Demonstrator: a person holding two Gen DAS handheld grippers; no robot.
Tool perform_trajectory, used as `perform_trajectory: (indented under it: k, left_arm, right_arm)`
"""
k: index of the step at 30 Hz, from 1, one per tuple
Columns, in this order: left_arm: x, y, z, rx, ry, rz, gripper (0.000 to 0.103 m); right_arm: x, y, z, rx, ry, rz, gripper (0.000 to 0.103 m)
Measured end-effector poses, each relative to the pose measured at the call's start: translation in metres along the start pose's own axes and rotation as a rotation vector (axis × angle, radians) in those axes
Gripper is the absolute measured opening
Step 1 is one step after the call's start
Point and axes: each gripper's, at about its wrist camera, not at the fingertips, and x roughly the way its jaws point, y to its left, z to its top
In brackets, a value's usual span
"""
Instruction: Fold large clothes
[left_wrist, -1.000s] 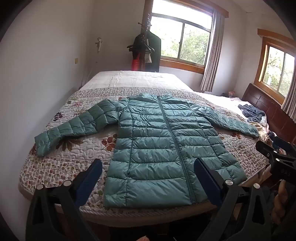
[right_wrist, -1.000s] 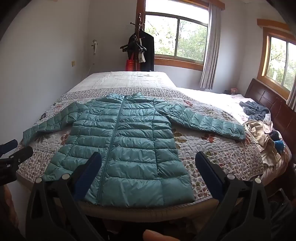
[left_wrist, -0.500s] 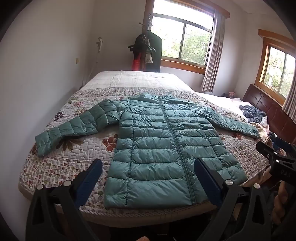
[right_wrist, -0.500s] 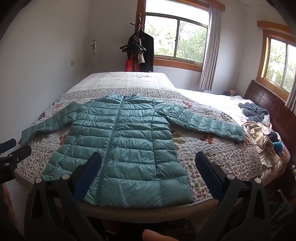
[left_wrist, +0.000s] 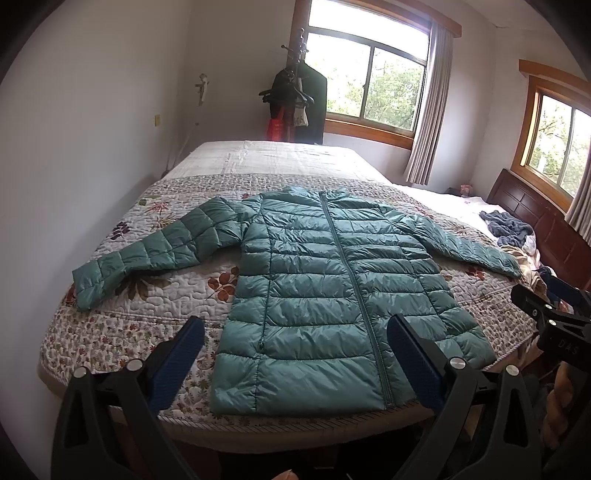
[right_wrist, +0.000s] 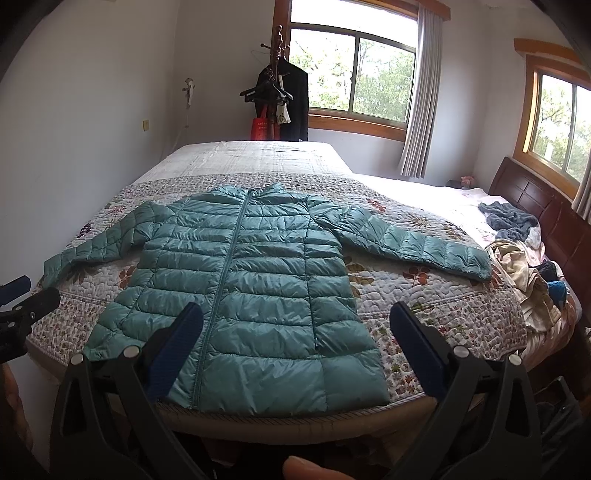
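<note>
Bed (left_wrist: 122, 332): floral quilted cover.
Jacket (left_wrist: 332, 302): teal, puffy, shiny, zipped, sleeves spread flat, just ahead of both claws.
Left claw (left_wrist: 295, 354): wide open, empty.
Right claw (right_wrist: 295, 347): wide open, empty.

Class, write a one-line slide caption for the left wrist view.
Open left hand-held gripper faces a teal puffer jacket spread flat, zipped, sleeves out, on a floral quilt.

Jacket (left_wrist: 332, 295) lies flat on bed (left_wrist: 155, 325), sleeves spread left and right; clothes pile (right_wrist: 517, 266) right; coat rack (left_wrist: 295, 92) behind.
</note>
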Motion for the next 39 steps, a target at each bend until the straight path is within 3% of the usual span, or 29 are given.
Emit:
perform_trajectory:
  k: [39]
  left_arm:
    - [0.0091, 0.0000, -0.0020, -0.006, 0.016, 0.005, 0.099]
  right_arm:
    - [0.0065, -0.0045, -0.0021, 0.008, 0.005, -0.008, 0.100]
